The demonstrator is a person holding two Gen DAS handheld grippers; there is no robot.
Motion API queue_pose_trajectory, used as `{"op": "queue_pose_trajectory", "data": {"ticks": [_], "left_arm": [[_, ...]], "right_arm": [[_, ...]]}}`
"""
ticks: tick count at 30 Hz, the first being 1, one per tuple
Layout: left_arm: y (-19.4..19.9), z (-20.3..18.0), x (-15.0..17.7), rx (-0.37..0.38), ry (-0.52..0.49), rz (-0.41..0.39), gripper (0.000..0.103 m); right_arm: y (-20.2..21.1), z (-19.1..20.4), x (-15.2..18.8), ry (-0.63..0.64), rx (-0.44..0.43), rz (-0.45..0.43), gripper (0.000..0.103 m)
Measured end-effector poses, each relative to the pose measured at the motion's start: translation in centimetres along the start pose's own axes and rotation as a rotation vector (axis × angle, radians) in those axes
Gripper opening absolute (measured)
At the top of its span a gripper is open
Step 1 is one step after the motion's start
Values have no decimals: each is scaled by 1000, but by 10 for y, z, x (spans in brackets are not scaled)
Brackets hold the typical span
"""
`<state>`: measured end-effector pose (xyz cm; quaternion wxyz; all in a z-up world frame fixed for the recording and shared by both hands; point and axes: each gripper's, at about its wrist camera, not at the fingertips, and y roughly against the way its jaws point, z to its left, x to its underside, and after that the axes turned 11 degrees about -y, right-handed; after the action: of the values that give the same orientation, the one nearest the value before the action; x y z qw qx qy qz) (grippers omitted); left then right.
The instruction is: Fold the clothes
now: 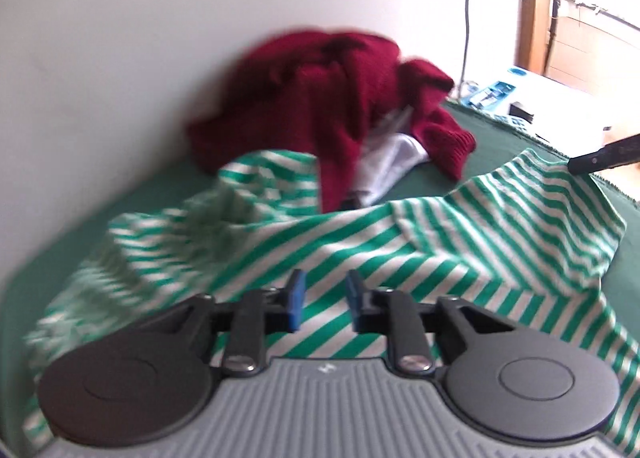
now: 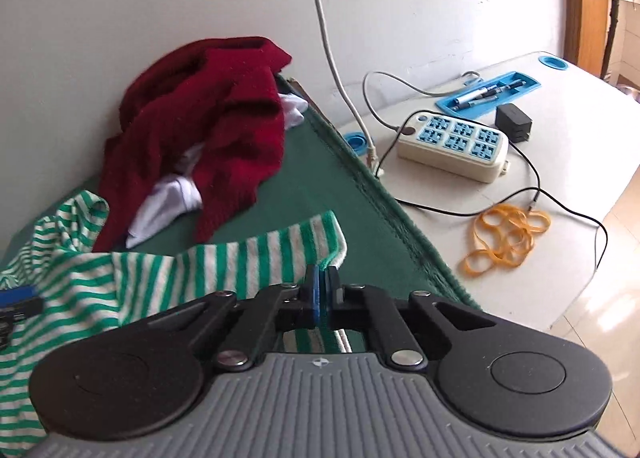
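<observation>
A green-and-white striped garment [image 1: 400, 246] lies rumpled on a green cloth [image 1: 492, 145] that covers the table. My left gripper [image 1: 323, 300] hovers open just above the stripes, nothing between its blue pads. My right gripper [image 2: 323, 290] is shut on the striped garment [image 2: 248, 258] close to a sleeve cuff, and the sleeve stretches out to the left from there. In the left wrist view the right gripper's dark finger [image 1: 600, 155] shows at the far right, at the garment's corner. Part of the left gripper [image 2: 16, 304] shows at the left edge of the right wrist view.
A dark red knit sweater [image 2: 208, 129] is heaped by the white wall, with a white garment [image 2: 168, 201] under it. Right of the green cloth sit a power strip [image 2: 456, 145], a blue pen tray [image 2: 488, 91], a black adapter [image 2: 514, 117], cables and orange rubber bands [image 2: 504, 236].
</observation>
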<state>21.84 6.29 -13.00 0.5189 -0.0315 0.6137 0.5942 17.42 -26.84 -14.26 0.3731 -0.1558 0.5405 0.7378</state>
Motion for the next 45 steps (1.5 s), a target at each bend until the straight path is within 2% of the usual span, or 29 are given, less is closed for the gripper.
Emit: {"op": "queue_pose_trajectory", "data": {"ticks": [4, 6, 8, 11, 13, 14, 19, 22, 25, 27, 28, 30, 32, 34, 37, 39, 42, 45], "left_arm": [[-19, -10, -7, 25, -37, 8, 19], [-28, -15, -11, 38, -56, 12, 23], [-37, -20, -14, 50, -74, 15, 26], [-51, -27, -19, 69, -102, 21, 31], [-56, -27, -21, 81, -105, 23, 32], [-56, -26, -21, 87, -102, 23, 33], [-59, -20, -22, 115, -87, 22, 35], [-60, -17, -22, 129, -76, 22, 35], [-55, -8, -23, 124, -53, 22, 35], [-38, 7, -15, 96, -23, -6, 39], [-29, 16, -10, 82, -4, -17, 46], [-11, 39, 4, 35, 41, -28, 53], [8, 64, 24, -22, 93, -14, 52], [26, 84, 46, -45, 143, 8, 51], [49, 100, 77, 0, 220, 35, 54], [57, 99, 92, 27, 248, 44, 56], [59, 93, 105, 84, 305, 42, 60], [55, 85, 103, 162, 360, 20, 62]], "right_arm": [[0, 5, 3, 87, 0, 10, 6], [-2, 2, 7, 106, 27, 16, 33], [-4, -4, 11, 101, 42, 16, 46], [-10, -11, 17, 59, 0, 39, 47], [-11, -8, 22, 79, -24, 16, 30], [-12, -6, 23, 87, -33, 13, 5], [3, 5, 5, 17, -138, 10, 4], [24, 35, -8, 46, -230, 16, 5], [42, 85, -6, 154, -294, 31, 5], [51, 118, 5, 220, -324, 37, 5], [53, 134, 12, 249, -340, 41, 5], [52, 163, 33, 289, -373, 59, 5], [45, 189, 61, 325, -385, 76, 5], [33, 207, 92, 350, -386, 102, 5], [15, 221, 134, 400, -361, 138, 5], [6, 216, 149, 399, -344, 169, 5], [4, 205, 147, 347, -356, 198, 5], [15, 199, 138, 331, -378, 157, 5]]}}
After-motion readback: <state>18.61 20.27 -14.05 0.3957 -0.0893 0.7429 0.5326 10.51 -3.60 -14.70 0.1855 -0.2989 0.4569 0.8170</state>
